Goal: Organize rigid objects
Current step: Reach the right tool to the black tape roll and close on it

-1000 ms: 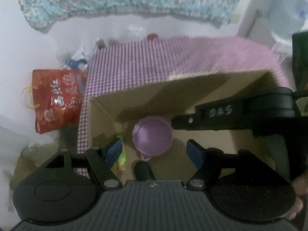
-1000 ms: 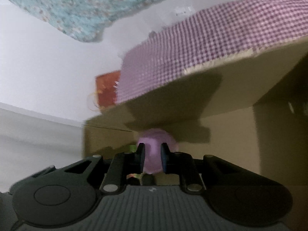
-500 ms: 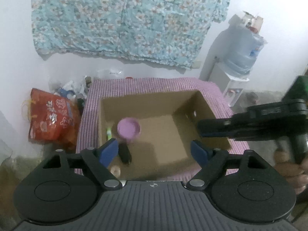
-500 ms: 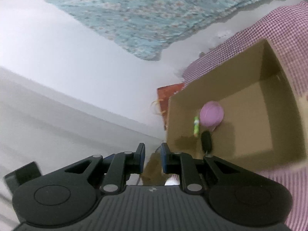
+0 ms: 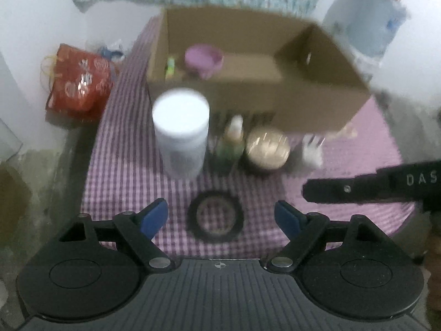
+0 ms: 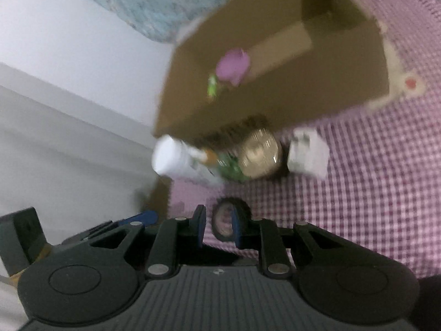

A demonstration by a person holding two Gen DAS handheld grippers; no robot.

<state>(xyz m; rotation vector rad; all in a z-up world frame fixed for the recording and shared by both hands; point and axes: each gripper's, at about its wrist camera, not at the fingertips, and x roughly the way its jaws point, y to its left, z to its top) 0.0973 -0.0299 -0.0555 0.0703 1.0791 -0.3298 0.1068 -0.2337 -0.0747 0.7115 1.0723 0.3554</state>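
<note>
Your left hand-held gripper [image 5: 220, 216] hangs wide and empty over the tape roll [image 5: 215, 215], just before the box [image 5: 303, 110]. Straddle its rim squarely. Right hand-held gripper [image 6: 217, 227] nearly clenched, opening, empty.

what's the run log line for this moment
left hand-held gripper: open, empty | right hand-held gripper: opening, empty | black ring: on cloth | purple cup: in box
</note>
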